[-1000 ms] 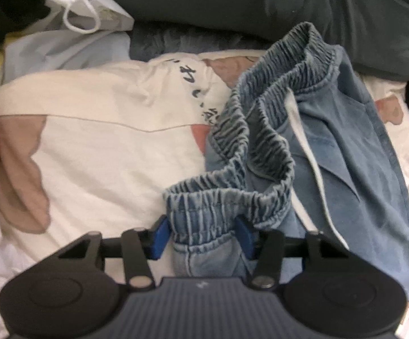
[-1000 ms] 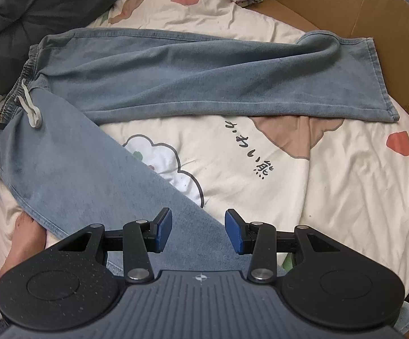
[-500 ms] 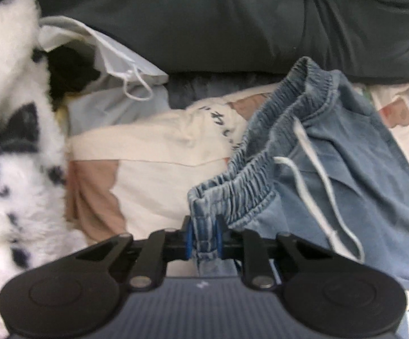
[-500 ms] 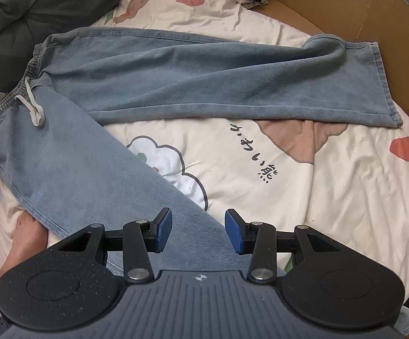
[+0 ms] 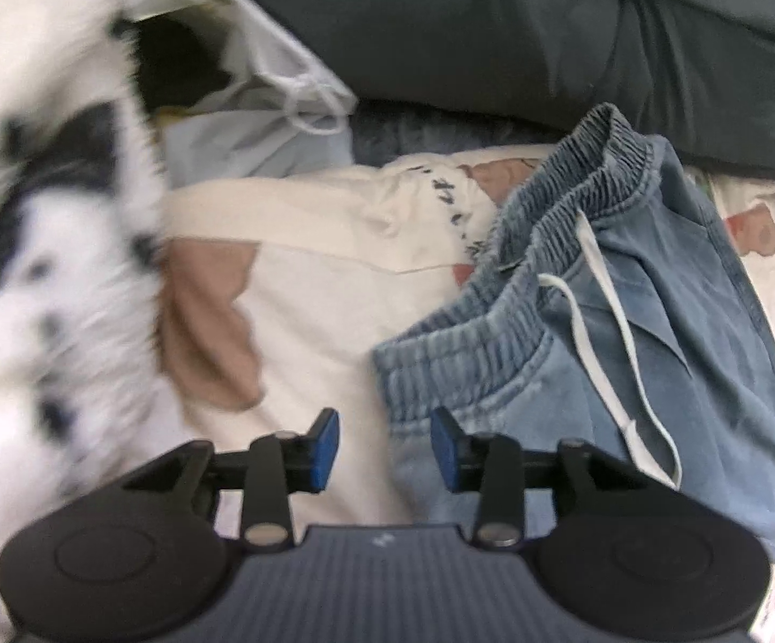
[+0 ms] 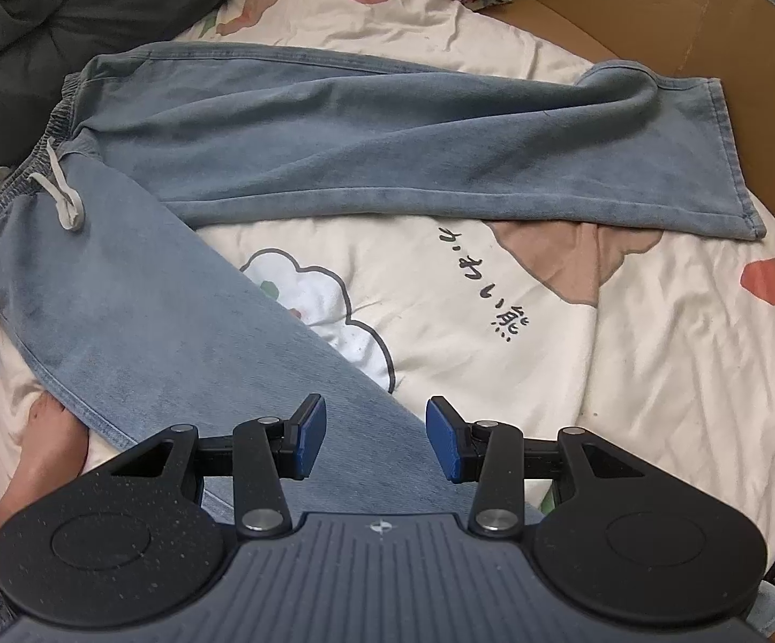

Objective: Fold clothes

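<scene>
Right wrist view: jeans spread on quilt, legs splayed apart, waistband at quilt's left edge; no fold made, all folding left. Right gripper released, hovering above near leg. Left gripper opening, waistband corner between pads, unpinched.
</scene>
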Available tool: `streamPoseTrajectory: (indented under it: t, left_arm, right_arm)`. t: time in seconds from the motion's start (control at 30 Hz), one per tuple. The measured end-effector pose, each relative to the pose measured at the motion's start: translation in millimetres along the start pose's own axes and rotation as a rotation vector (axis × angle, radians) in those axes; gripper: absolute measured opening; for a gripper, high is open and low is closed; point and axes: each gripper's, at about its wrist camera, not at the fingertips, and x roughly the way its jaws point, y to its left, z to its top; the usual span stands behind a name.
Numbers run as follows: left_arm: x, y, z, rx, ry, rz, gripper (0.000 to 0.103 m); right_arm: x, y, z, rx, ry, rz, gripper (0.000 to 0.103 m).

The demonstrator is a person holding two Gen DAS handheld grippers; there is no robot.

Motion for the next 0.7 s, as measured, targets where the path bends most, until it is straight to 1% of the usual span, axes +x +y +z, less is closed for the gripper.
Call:
streamPoseTrajectory:
  t: [0.1, 0.13, 0.17, 0.4, 0.57, 0.6, 0.7]
  left_arm:
    - [0, 5, -8, 0.014, 0.015, 0.008, 0.034]
    - [3, 5, -10, 0.022, 0.022, 0.011, 0.026]
    - [6, 4, -11, 0.024, 0.031, 0.010, 0.023]
    - [26, -2, -15, 0.039, 0.046, -0.011, 0.023]
    - [39, -9, -17, 0.058, 0.056, 0.003, 0.023]
    - [43, -10, -17, 0.063, 0.058, 0.005, 0.024]
    - [53, -15, -18, 0.075, 0.066, 0.010, 0.029]
  right_arm:
    - [-1, 2, 2, -0.009, -0.010, -0.001, 0.048]
    - [-1, 2, 3, -0.003, -0.011, 0.000, 0.048]
    - [0, 2, 3, 0.001, -0.008, 0.001, 0.048]
    - [0, 8, 5, -0.042, 0.008, -0.011, 0.048]
    - [2, 7, 4, -0.033, 0.018, -0.020, 0.048]
    - [3, 8, 3, -0.036, 0.020, -0.020, 0.048]
    - [5, 11, 3, -0.049, 0.029, -0.022, 0.048]
